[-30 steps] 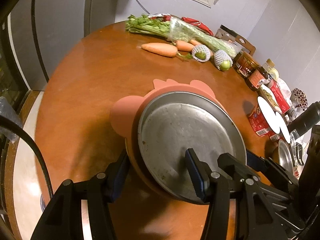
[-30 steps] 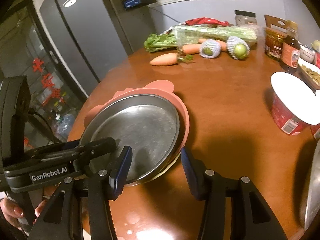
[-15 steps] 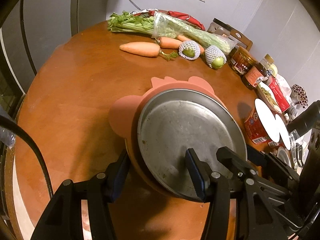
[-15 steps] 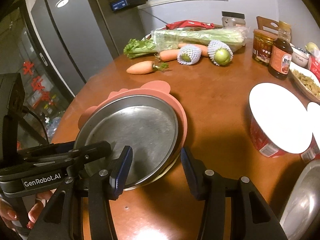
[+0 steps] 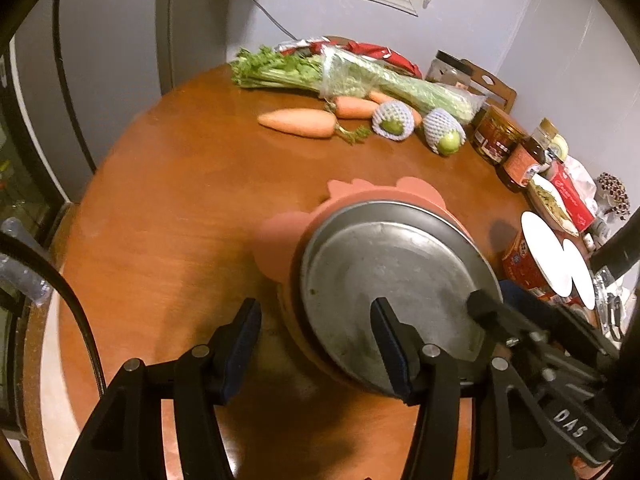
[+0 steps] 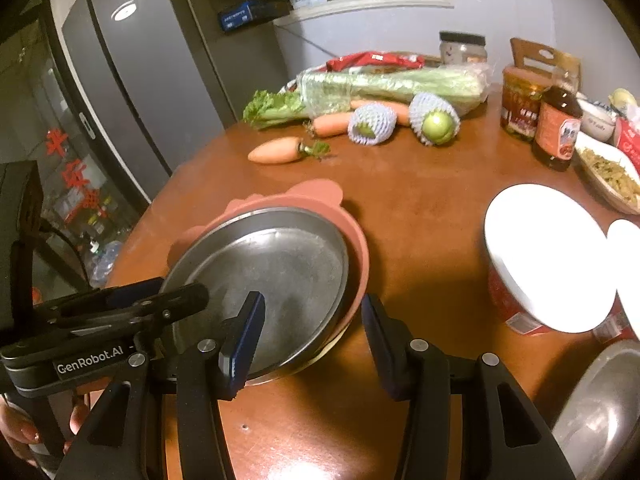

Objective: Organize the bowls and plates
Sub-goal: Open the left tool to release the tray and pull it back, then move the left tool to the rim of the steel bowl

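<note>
Evidently the stack of metal plate (image 5: 392,280) over pink plate (image 5: 276,248) sits on the counter (image 5: 180,200) between both tools, left tool (image 5: 316,332) and right tool (image 6: 314,332) each half-open astride opposite rims, pressing nothing visibly.

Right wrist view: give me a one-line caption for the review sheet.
Both tongs straddle opposite rims of a metal plate stacked on a pink dish, with carrots and celery across the wooden table.
</note>
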Demonstrator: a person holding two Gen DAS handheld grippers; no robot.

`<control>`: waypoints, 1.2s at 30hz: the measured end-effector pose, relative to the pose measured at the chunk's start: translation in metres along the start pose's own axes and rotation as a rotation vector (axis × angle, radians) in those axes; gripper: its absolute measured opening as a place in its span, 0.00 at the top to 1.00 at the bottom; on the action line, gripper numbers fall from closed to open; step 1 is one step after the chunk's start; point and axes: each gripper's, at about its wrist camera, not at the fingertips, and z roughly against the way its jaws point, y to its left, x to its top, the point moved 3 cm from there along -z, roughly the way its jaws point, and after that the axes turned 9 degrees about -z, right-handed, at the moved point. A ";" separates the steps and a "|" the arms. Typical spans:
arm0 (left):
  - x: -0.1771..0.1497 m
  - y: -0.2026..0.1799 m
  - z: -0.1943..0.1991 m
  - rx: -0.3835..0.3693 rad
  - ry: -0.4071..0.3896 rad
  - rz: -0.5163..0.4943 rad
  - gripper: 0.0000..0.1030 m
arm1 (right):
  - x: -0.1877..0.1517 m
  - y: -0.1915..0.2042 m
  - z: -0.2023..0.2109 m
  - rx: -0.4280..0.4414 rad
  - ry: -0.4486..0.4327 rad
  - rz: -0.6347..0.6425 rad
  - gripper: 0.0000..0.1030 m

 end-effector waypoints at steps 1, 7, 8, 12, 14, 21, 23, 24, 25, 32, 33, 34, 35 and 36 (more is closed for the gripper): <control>0.000 0.001 0.003 0.007 -0.007 0.001 0.45 | 0.001 0.001 0.004 0.001 -0.014 0.002 0.50; -0.004 0.003 0.020 0.038 -0.039 0.010 0.45 | 0.001 0.006 0.021 -0.016 -0.058 0.021 0.49; -0.005 0.003 0.023 0.044 -0.042 0.010 0.45 | 0.001 0.007 0.024 -0.015 -0.064 0.025 0.49; -0.009 0.001 0.034 0.066 -0.060 0.007 0.44 | -0.002 0.012 0.040 -0.006 -0.090 0.037 0.48; -0.010 -0.001 0.040 0.077 -0.075 -0.002 0.44 | -0.004 0.014 0.045 -0.005 -0.099 0.044 0.48; -0.019 -0.014 0.063 0.097 -0.121 -0.031 0.44 | -0.014 0.021 0.069 -0.010 -0.137 0.074 0.43; -0.021 -0.019 0.069 0.095 -0.133 -0.036 0.44 | -0.016 0.021 0.076 -0.017 -0.152 0.080 0.42; -0.022 -0.021 0.071 0.093 -0.141 -0.040 0.44 | -0.017 0.020 0.080 -0.022 -0.164 0.081 0.41; -0.023 -0.024 0.074 0.091 -0.147 -0.044 0.44 | -0.019 0.018 0.083 -0.023 -0.172 0.082 0.41; -0.032 -0.044 0.089 0.103 -0.170 -0.088 0.44 | -0.024 0.004 0.110 -0.050 -0.232 0.062 0.41; -0.032 -0.046 0.091 0.102 -0.175 -0.091 0.44 | -0.025 0.001 0.114 -0.053 -0.239 0.059 0.40; -0.033 -0.050 0.094 0.099 -0.181 -0.095 0.44 | -0.025 -0.001 0.118 -0.053 -0.246 0.054 0.40; -0.033 -0.052 0.095 0.097 -0.185 -0.099 0.44 | -0.025 -0.003 0.121 -0.055 -0.252 0.052 0.40; -0.034 -0.055 0.097 0.098 -0.188 -0.104 0.44 | -0.026 -0.005 0.125 -0.057 -0.257 0.051 0.40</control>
